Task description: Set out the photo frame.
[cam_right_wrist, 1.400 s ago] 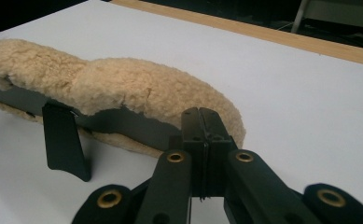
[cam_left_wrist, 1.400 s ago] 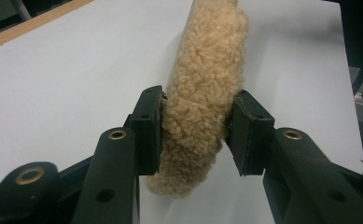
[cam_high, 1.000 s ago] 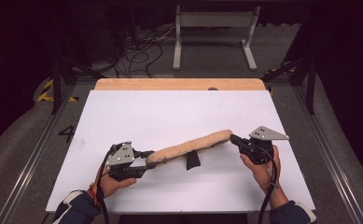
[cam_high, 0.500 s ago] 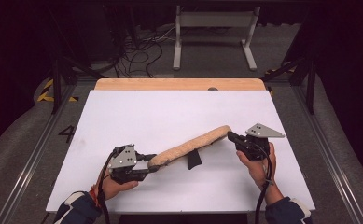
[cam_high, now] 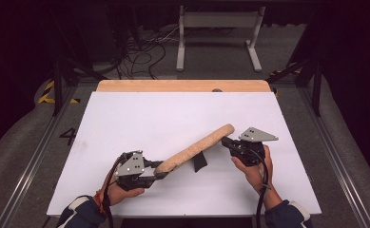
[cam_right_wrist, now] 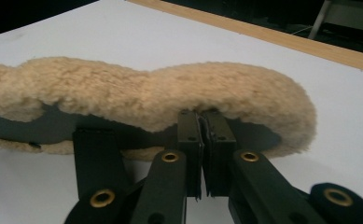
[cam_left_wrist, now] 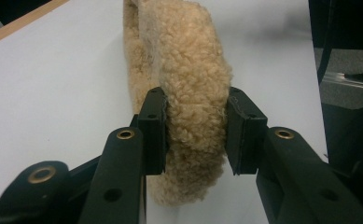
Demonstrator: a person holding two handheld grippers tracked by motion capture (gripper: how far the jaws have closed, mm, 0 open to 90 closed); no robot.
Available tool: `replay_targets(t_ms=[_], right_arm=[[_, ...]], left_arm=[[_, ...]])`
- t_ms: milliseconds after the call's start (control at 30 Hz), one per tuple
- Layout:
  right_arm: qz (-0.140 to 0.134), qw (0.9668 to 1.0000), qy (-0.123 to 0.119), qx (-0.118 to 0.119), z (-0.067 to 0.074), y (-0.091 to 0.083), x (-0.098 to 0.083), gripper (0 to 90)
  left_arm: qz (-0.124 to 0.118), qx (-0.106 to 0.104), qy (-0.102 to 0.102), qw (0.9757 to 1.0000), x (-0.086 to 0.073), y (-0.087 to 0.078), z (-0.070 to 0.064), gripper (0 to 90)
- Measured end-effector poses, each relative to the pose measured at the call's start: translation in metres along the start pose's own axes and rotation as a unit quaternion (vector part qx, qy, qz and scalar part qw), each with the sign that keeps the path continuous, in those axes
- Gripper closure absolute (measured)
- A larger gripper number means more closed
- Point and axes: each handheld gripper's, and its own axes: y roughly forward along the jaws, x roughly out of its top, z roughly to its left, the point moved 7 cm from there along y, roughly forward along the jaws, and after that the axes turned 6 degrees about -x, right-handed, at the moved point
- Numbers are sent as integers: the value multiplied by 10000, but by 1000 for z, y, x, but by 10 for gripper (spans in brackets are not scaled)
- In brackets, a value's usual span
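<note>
One fleece pad (cam_high: 197, 148) on white table (cam_high: 173, 114), left gripper (cam_high: 158, 172) jaws clamped on it, right gripper (cam_high: 224, 141) jaws together.

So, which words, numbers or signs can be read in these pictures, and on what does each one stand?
"4": dark figure on the floor, left of the table, in the high view.
Yellow and black stripes on the floor: a marking, no text.
Fleece pad, left gripper, right gripper: no readable text.
</note>
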Motion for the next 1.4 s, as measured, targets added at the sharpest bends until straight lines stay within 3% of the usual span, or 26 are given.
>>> replay_targets(t_ms=[300,633,933,1400], right_arm=[[8,10000,69,26,4,1,2,823],[-27,9997,-74,243,24,4,9,812],[-4,9996,123,250,25,7,8,813],[45,9992,252,315,26,14,11,779]], left_arm=[[30,-77,76,9999,4,6,-8,645],[63,-177,149,9997,7,13,-17,638],[116,-319,267,9991,12,22,-29,620],[89,-439,222,9987,15,32,-37,599]])
